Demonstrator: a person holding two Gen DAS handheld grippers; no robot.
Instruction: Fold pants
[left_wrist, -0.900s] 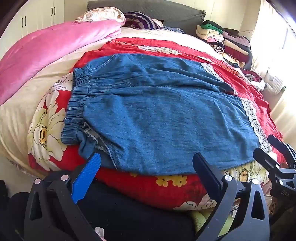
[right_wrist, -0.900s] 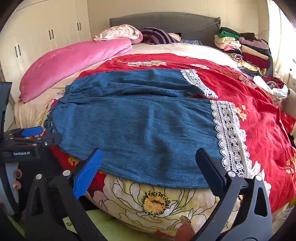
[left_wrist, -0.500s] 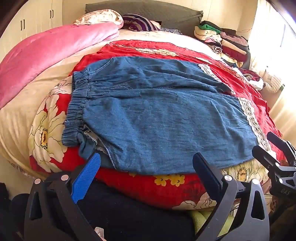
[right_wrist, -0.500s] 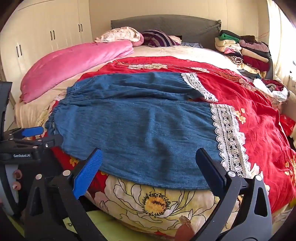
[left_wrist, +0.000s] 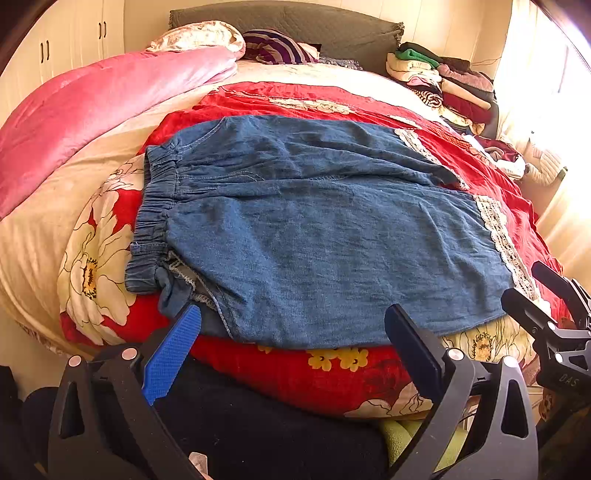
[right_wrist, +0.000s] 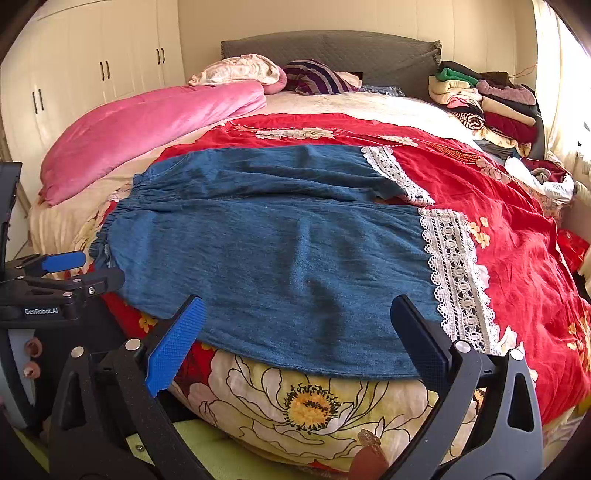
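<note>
Denim pants (left_wrist: 314, 229) flat on red floral quilt (right_wrist: 498, 229), lace hems right. Left gripper (left_wrist: 291, 332) and right gripper (right_wrist: 295, 317) spread wide, empty, at near edge.

Blue denim pants (left_wrist: 314, 229) with white lace hems lie flat, unfolded, legs side by side

Both grippers hang side by side with nothing in them, the left gripper (left_wrist: 291, 332) and the right gripper (right_wrist: 295, 325) each with jaws spread wide.
</note>
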